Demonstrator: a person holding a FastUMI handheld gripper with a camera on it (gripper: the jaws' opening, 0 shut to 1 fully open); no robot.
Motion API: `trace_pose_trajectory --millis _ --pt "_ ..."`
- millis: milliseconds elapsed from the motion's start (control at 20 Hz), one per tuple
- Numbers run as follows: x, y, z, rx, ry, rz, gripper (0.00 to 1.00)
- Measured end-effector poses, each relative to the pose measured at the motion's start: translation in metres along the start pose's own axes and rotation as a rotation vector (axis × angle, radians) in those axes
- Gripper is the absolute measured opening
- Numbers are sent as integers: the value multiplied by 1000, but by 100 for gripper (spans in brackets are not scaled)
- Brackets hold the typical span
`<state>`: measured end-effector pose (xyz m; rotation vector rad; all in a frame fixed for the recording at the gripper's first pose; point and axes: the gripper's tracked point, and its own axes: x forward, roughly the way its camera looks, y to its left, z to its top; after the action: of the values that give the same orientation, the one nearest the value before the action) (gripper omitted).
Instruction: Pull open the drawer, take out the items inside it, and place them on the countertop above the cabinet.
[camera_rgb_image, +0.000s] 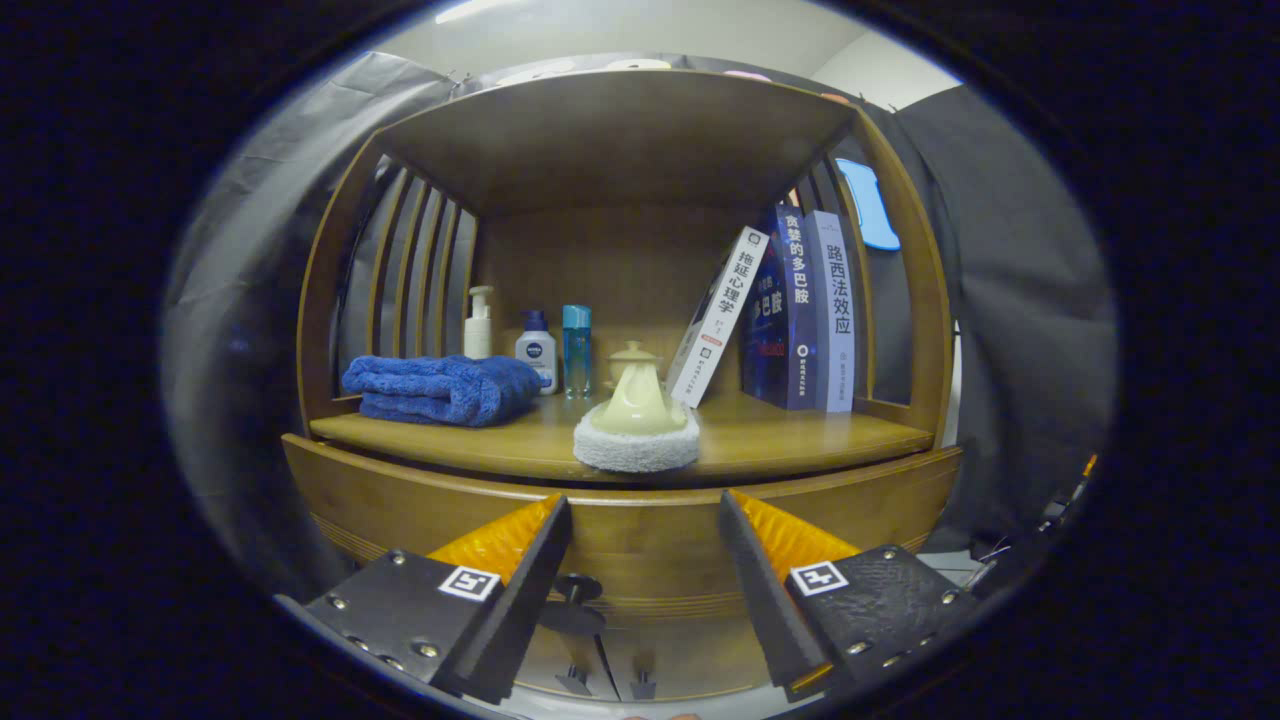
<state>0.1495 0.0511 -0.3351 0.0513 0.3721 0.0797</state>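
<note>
A wooden cabinet (620, 520) stands against dark cloth, with a slatted, roofed shelf space above its table (800, 435). On the table, from one side to the other, lie a folded blue towel (440, 388), a white pump bottle (479, 325), a small white bottle with a blue cap (537, 350) and a clear blue bottle (576, 350) along the back. A pale teapot (636, 398) sits on a round grey pad (636, 448) near the front edge, and three books (790, 315) lean together toward the far slats.

The claw (645, 545) is held level, facing the cabinet front squarely, just below the table edge. Its fingers (520, 570) stand wide apart and grip nothing. Between them, lower down, shows the drawer (640, 560), shut, with its dark round knob (578, 588) just inside one finger. The knob is not touched by either finger as far as can be seen. Below the drawer two small dark handles (610, 683) sit side by side on the cabinet doors. What lies inside the drawer is hidden.
</note>
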Motion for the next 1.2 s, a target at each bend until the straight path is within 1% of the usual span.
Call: trace_pose_trajectory --millis 200,300,550,700,800,950,1100,1200 --pt "-21 -20 32 -15 -74 -4 90" --pt "-35 -42 52 -33 -99 -15 90" --pt "-75 -117 106 -59 -157 -72 90" --pt "-99 -169 128 -99 -197 -117 90" --pt "-110 -202 132 -123 -212 -135 90" --pt "-127 -241 115 -100 -157 -139 90" --pt "-143 -276 104 -77 -112 -150 99" --pt "-152 -293 102 -54 -109 -153 99"
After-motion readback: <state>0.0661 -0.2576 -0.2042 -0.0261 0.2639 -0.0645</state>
